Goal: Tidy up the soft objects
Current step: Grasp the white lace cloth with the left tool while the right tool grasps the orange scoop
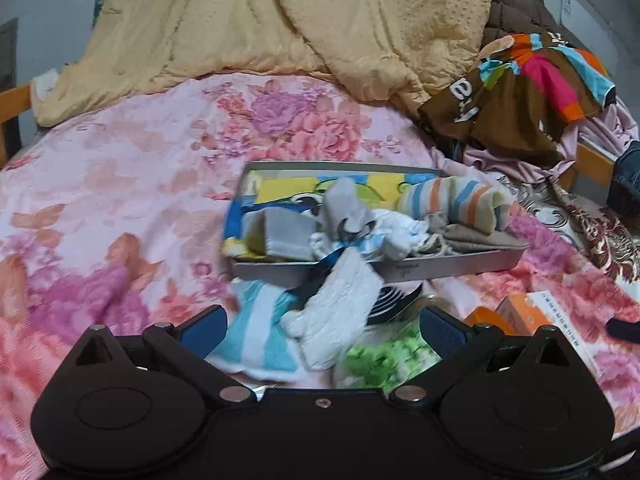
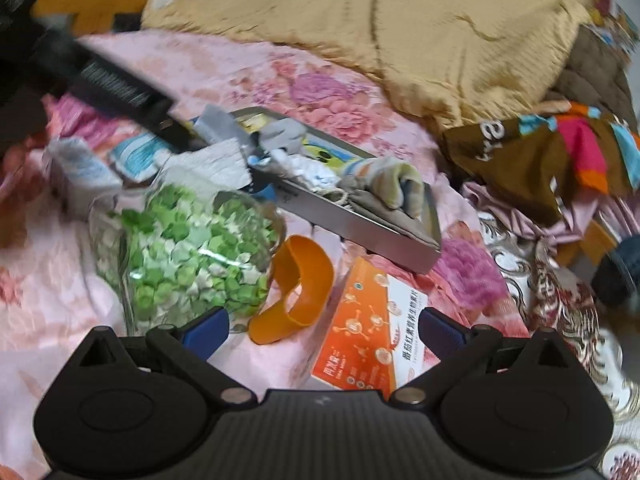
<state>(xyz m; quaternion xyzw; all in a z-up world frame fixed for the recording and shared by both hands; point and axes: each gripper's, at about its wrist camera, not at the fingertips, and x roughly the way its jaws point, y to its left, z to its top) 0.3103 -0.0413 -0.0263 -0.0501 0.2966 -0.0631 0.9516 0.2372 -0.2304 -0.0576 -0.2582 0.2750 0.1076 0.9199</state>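
While both grippers hang with jaws spread and empty, the left gripper [image 1: 322,322] faces a white fluffy sock [image 1: 340,312] draped over the tray [image 1: 452,267] edge just ahead; next likely calls for pinching it and dropping it inside.

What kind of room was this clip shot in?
Most likely a bedroom: the work surface is a bed with a pink floral bedspread, a rumpled tan quilt heaped at the back, and loose clothes piled at the side. A wooden bed frame shows at the edge.
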